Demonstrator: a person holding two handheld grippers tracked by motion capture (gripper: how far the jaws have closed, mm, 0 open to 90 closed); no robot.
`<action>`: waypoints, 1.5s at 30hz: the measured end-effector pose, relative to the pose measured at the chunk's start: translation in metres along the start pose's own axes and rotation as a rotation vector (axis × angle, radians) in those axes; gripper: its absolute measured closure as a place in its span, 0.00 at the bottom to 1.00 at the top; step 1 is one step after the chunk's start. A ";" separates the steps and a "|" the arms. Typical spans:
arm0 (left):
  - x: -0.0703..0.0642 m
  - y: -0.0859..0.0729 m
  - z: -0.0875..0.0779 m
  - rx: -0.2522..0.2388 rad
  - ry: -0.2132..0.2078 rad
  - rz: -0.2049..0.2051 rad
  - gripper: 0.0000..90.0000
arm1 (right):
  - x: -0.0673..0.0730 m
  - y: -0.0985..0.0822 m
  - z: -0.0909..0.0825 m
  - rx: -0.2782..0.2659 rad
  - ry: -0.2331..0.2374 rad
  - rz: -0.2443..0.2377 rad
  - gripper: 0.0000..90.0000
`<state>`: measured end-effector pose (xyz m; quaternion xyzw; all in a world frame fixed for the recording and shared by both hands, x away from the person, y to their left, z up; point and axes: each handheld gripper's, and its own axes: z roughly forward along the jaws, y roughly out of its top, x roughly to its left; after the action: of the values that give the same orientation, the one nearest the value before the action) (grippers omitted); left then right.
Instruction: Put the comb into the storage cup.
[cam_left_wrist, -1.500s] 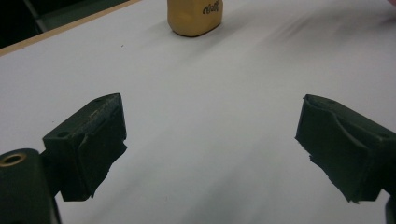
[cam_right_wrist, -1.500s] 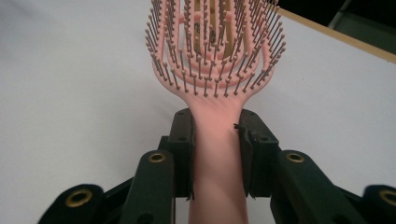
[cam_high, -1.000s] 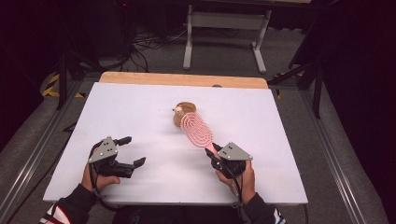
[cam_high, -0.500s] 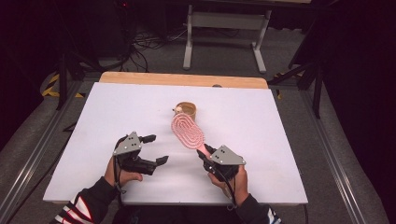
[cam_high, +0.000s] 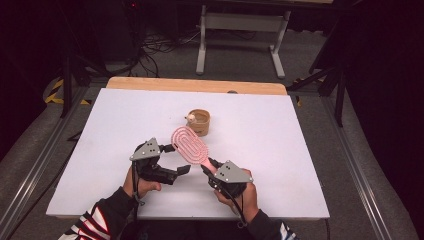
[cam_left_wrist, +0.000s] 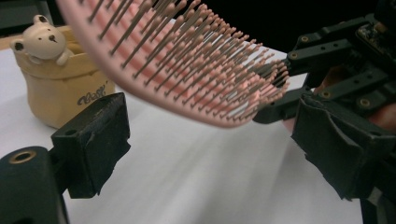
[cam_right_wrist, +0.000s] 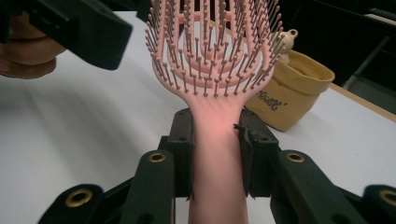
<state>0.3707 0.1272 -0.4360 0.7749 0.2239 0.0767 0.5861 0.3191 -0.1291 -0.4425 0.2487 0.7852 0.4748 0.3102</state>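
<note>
Hairbrush (cam_high: 190, 144), its handle clenched in the right gripper's (cam_high: 209, 167) jaws, hangs above the counter's (cam_high: 310, 150) middle near the front edge, so the left gripper (cam_high: 176, 159), whose released jaws have just been narrowing, should straddle the head squarely before squeezing.

The white bench (cam_high: 280, 165) is bare on its left part, on its right part and along the far edge, so a hand can pass freely there. Near the middle stands a small yellow pot (cam_high: 200, 122) with a little bear figure (cam_high: 190, 118) on its rim; it blocks the way just behind the pink brush (cam_high: 189, 144). The brush head hangs above the bench, between the pot and the left tongs (cam_high: 176, 159), whose jaws stand wide around its edge without touching it. The right tongs (cam_high: 209, 166) clamp the handle, so little free room is between both tongs. Under the brush head the bench is free.
</note>
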 end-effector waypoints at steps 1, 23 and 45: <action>0.000 0.001 0.000 -0.003 0.001 -0.001 0.14 | 0.001 0.000 0.001 0.002 0.001 -0.004 0.77; 0.005 0.011 0.006 -0.124 -0.031 -0.105 0.53 | 0.017 -0.002 0.015 0.025 -0.072 -0.124 0.78; -0.006 0.029 0.002 -0.160 -0.088 -0.021 0.70 | 0.010 -0.001 0.008 -0.017 -0.065 -0.081 0.73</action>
<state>0.3738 0.1163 -0.4085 0.7260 0.1990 0.0538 0.6561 0.3178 -0.1183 -0.4485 0.2294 0.7801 0.4600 0.3567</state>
